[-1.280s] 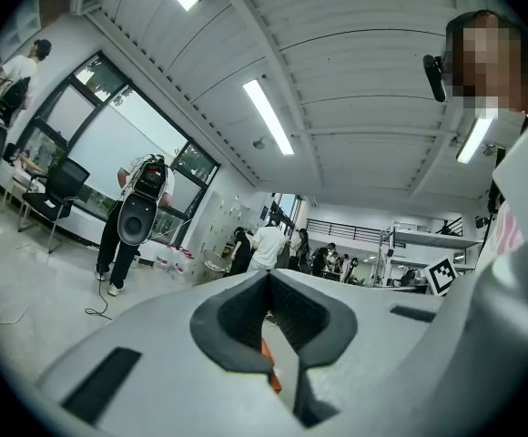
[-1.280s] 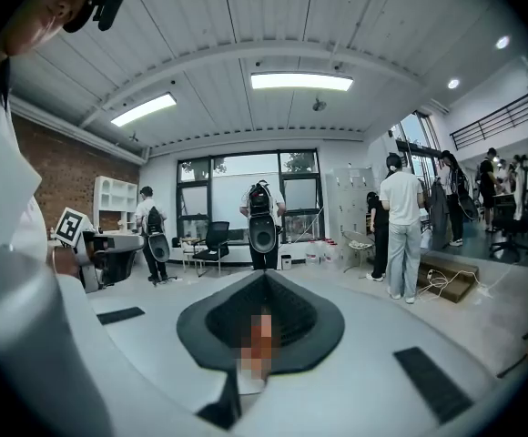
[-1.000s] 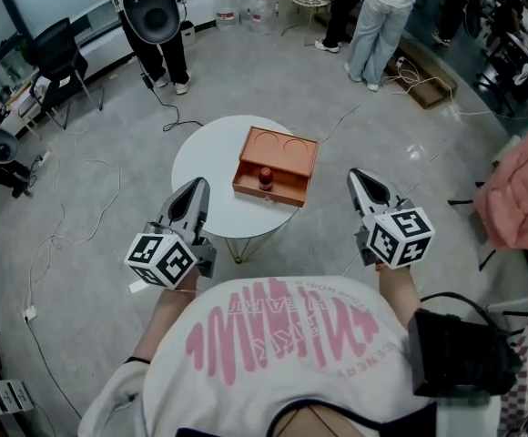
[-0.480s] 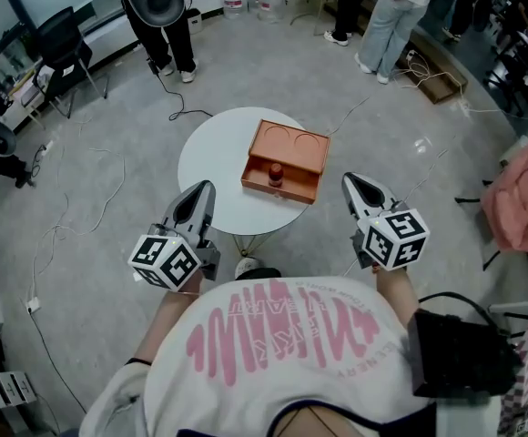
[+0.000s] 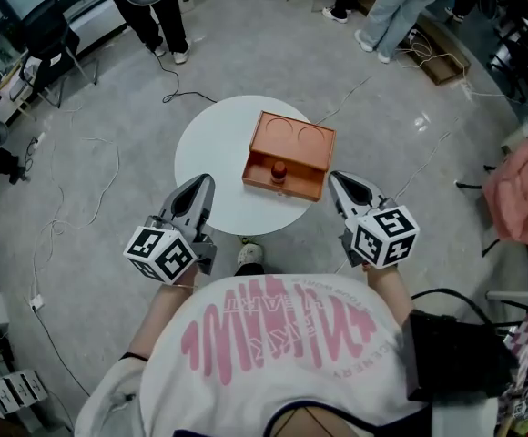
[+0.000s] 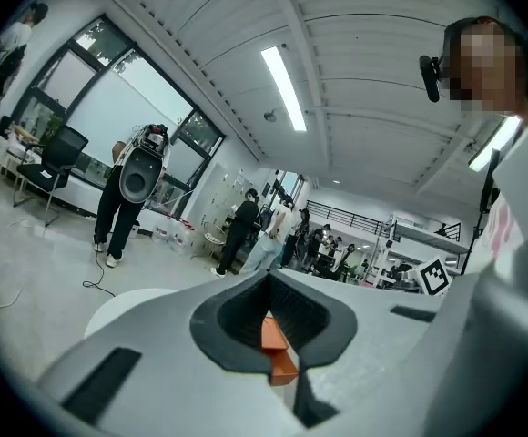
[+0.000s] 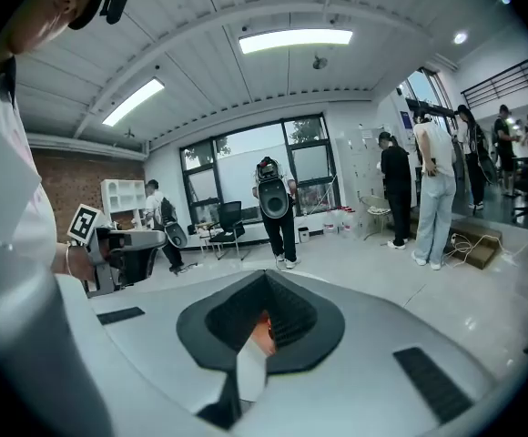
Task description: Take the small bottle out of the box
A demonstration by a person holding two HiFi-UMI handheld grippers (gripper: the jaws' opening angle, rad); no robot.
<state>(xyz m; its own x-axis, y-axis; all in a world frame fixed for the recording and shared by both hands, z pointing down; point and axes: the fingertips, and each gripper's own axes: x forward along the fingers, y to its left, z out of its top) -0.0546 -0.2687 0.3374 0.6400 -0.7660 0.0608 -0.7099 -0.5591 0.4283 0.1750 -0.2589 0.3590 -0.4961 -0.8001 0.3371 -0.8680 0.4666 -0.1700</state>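
Round table [image 5: 205, 148] | box [image 5: 291, 144] at right edge | left claw [image 5: 202, 183], right claw [image 5: 336, 180] near rim

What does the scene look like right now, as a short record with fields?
table: round, white
box: orange, open, on the table
small bottle: reddish, upright in the box's front part
left gripper: shut, empty, apart from the box
right gripper: shut, empty, apart from the box
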